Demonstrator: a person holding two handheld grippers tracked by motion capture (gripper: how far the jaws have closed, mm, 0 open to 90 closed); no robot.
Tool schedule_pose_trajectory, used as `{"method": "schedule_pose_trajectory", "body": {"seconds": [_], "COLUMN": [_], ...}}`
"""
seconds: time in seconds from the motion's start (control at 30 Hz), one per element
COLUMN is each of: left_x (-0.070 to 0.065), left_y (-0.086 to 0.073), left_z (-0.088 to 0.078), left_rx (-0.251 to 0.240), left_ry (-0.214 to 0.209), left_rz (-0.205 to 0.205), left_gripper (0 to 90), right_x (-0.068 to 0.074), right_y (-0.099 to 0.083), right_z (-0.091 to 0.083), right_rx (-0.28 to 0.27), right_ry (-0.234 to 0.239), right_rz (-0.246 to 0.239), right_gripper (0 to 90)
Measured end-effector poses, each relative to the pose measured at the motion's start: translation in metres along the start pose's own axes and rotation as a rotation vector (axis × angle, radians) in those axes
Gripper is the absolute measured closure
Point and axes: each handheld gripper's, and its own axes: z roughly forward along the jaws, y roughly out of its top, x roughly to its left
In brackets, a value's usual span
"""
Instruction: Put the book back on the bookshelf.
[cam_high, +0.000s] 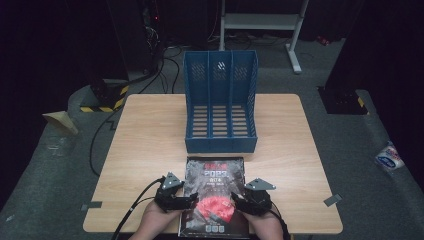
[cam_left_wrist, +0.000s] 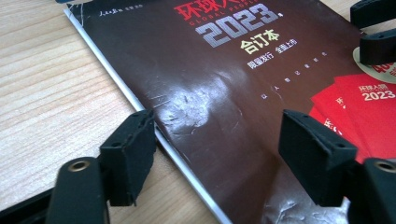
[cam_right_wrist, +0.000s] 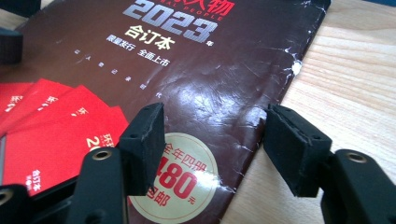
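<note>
- Your left hand-held gripper (cam_high: 192, 199) sits at the left edge of the dark magazine (cam_high: 215, 192), which lies flat on the worktop (cam_high: 145, 145) at its near edge, just in front of the blue file rack (cam_high: 220, 105).
- In the left gripper view, your left hand-held gripper (cam_left_wrist: 217, 149) has its jaws apart and straddles the magazine's (cam_left_wrist: 224, 93) left edge: one pad is over bare worktop (cam_left_wrist: 46, 93), the other over the cover. Neither pad presses on it.
- Your right hand-held gripper (cam_high: 235, 200) mirrors this at the magazine's right edge. In the right gripper view, its jaws (cam_right_wrist: 215, 140) are also apart, one pad over the cover (cam_right_wrist: 201, 84) near a round cream sticker (cam_right_wrist: 182, 179), the other over the wood (cam_right_wrist: 350, 79). Nothing is clamped.
- The high view alone gives you the rack, with three empty slots, standing upright and the magazine's far edge close to its base.
- The gripper views alone give you the cover's creases, the white scuffs along its right edge, the "2023" title and the red booklets (cam_right_wrist: 51, 130) printed on it.
- The left gripper view also catches the black jaws of your other gripper (cam_left_wrist: 376, 32) at the upper right corner.
</note>
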Motion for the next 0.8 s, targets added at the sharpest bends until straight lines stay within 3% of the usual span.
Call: {"method": "schedule_pose_trajectory", "body": {"seconds": [0.1, 0.13, 0.53, 0.63, 0.67, 0.7, 0.73, 0.8], "left_x": [0.0007, 0.0008, -0.0015, -0.0023, -0.0021, -0.0021, -0.0026, -0.0026], "left_y": [0.0001, 0.0, -0.0016, -0.0022, -0.0023, -0.0025, -0.0027, -0.0028], "left_z": [0.0, 0.0, 0.0008, 0.0, -0.0003, -0.0004, -0.0004, -0.0004], "left_rx": [-0.004, -0.006, -0.018, -0.021, -0.022, -0.023, -0.026, -0.027], "left_ry": [-0.009, -0.017, 0.02, 0.046, 0.047, 0.044, 0.045, 0.046], "left_rz": [-0.021, -0.044, -0.031, -0.025, -0.028, -0.029, -0.033, -0.034], "left_gripper": [25.5, 25.0, 24.8, 31.1, 31.1, 32.3, 35.0, 35.2], "right_x": [-0.0014, -0.0041, -0.0075, -0.0073, -0.0069, -0.0071, -0.0024, 0.0018], "right_y": [-0.0003, -0.0006, -0.0013, -0.0011, -0.0011, -0.001, 0.0003, 0.0007], "right_z": [-0.0007, -0.0017, -0.0027, -0.0032, -0.0039, -0.004, -0.001, 0.0004], "right_rx": [-0.002, -0.007, -0.031, -0.043, -0.047, -0.065, -0.048, -0.039], "right_ry": [0.015, 0.034, 0.07, 0.074, 0.081, 0.137, 0.194, 0.167], "right_rz": [0.03, 0.063, 0.089, 0.087, 0.093, 0.1, 0.113, 0.085], "right_gripper": [38.7, 40.0, 41.3, 41.7, 45.6, 47.1, 45.2, 44.5]}}
